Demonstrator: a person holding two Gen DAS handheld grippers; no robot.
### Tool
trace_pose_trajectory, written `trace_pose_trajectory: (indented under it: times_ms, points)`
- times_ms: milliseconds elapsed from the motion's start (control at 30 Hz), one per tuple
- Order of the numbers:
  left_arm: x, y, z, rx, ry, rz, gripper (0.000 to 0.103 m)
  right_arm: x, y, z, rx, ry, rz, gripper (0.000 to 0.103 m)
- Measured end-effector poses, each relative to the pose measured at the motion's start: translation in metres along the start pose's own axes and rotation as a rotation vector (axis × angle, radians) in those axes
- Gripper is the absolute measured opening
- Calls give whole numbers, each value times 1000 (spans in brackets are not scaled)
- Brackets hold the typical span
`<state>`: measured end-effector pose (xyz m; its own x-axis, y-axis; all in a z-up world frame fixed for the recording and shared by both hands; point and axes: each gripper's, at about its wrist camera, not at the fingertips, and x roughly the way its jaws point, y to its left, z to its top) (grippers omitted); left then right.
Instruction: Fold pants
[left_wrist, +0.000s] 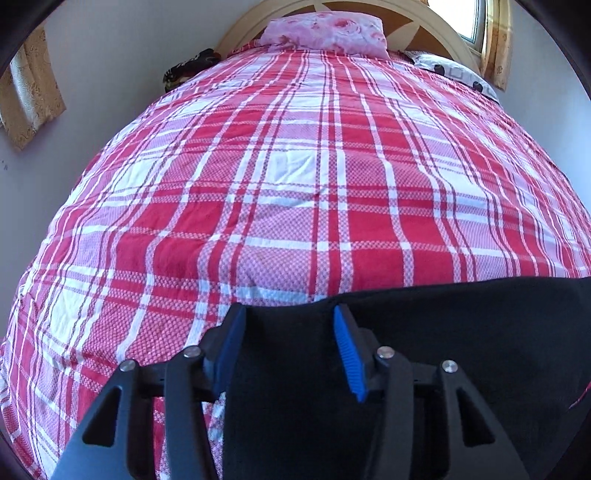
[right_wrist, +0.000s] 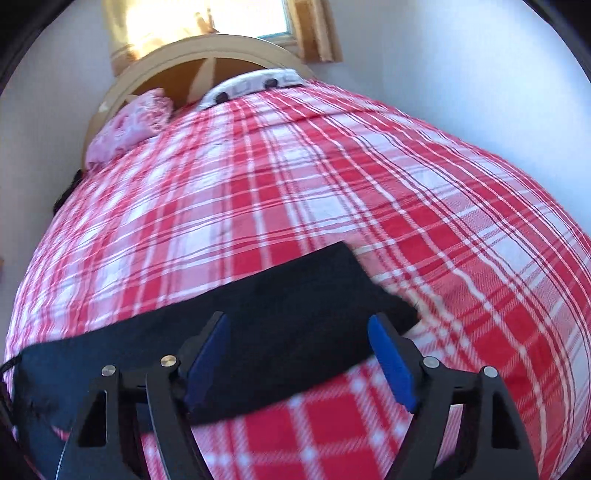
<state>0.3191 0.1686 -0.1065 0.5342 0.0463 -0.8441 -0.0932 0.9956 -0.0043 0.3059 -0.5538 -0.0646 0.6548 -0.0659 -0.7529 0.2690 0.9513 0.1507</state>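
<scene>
A red and white plaid bedspread (left_wrist: 295, 184) covers the whole bed, with a pink floral pillow (left_wrist: 325, 31) at the headboard. The black pants (right_wrist: 258, 306) lie flat along its near edge. The left gripper (left_wrist: 290, 332) stands partly open, dark cloth filling the gap between its blue pads; whether they pinch it I cannot tell. The right gripper (right_wrist: 299, 339) gapes wide above the pants, holding nothing

Black pants (right_wrist: 258, 306) lie flat as a long band across the plaid bedspread (right_wrist: 332, 184).
</scene>
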Motion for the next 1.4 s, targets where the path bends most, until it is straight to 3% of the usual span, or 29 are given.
trace_pose_trajectory:
  times_ms: [300, 433, 500, 533, 600, 633, 700, 733, 1067, 1400]
  points:
    - [3, 5, -1, -34, -40, -37, 53, 49, -26, 44, 16, 85, -10, 78]
    - [3, 4, -2, -30, -48, -31, 54, 77, -31, 53, 21, 151, 10, 78]
    - [2, 4, -2, -29, -53, -32, 53, 93, -32, 52, 43, 206, 66, 75]
    - [2, 4, -2, -25, -56, -30, 51, 97, -30, 51, 37, 215, 71, 72]
    - [0, 2, -2, -14, -65, -27, 42, 100, -21, 48, -33, 218, 38, 43]
    - [-1, 2, -2, -6, -71, -32, 36, 100, -18, 47, -58, 219, 24, 38]
    - [-3, 1, -2, 7, -82, -53, 21, 96, -19, 47, -49, 221, 54, 15]
    - [-5, 0, -2, 14, -85, -71, 18, 94, -20, 48, -46, 220, 68, 14]
    - [-43, 7, -1, 15, -196, -126, 17, 21, -15, 50, -93, 40, 67, 11]
    - [-96, 23, -17, -17, -319, -218, 17, -75, -28, 29, -57, -149, 146, 11]
